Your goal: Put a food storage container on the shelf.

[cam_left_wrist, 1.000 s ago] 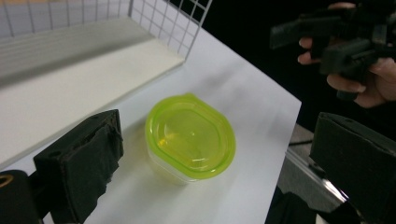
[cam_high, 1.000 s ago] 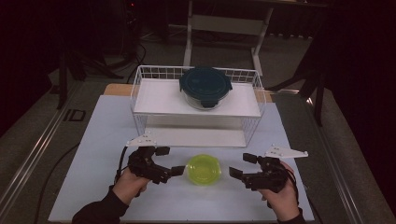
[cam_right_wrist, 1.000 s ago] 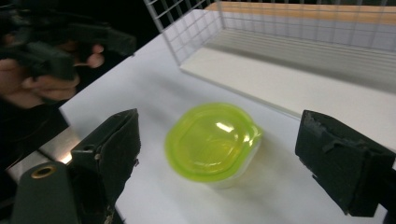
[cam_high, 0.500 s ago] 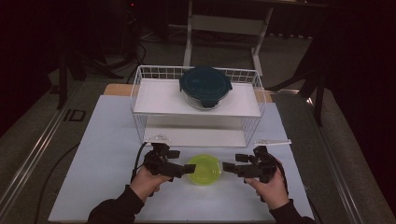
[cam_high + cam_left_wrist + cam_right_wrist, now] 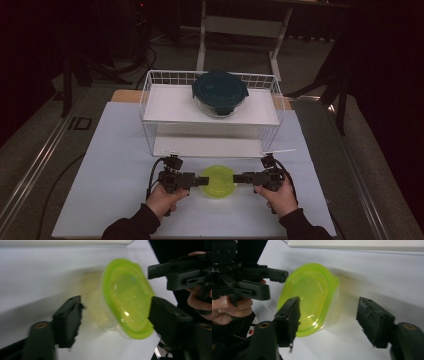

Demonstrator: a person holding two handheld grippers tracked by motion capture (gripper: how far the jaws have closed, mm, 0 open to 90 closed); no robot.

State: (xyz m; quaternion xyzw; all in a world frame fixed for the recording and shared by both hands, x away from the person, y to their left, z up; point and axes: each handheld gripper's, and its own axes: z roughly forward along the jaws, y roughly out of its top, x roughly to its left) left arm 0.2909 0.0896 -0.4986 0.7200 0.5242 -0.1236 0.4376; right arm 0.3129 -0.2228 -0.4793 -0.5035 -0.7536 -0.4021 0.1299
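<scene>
Nearest, the person's two hands come in from the bottom of the high view, each holding a gripper turned on its side. The left gripper (image 5: 199, 181) and the right gripper (image 5: 239, 178) flank the lime-lidded container (image 5: 218, 182) from opposite sides on the white table (image 5: 115, 150). Both pairs of jaws have just been closing. In each gripper view the container sits between the jaws, one jaw over the lid's rim and the other well clear of the clear tub, so neither gripper is clamped on it yet. Farther back stands a white wire rack (image 5: 150, 95), and on its upper shelf rests a teal-lidded glass container (image 5: 220, 93).
</scene>
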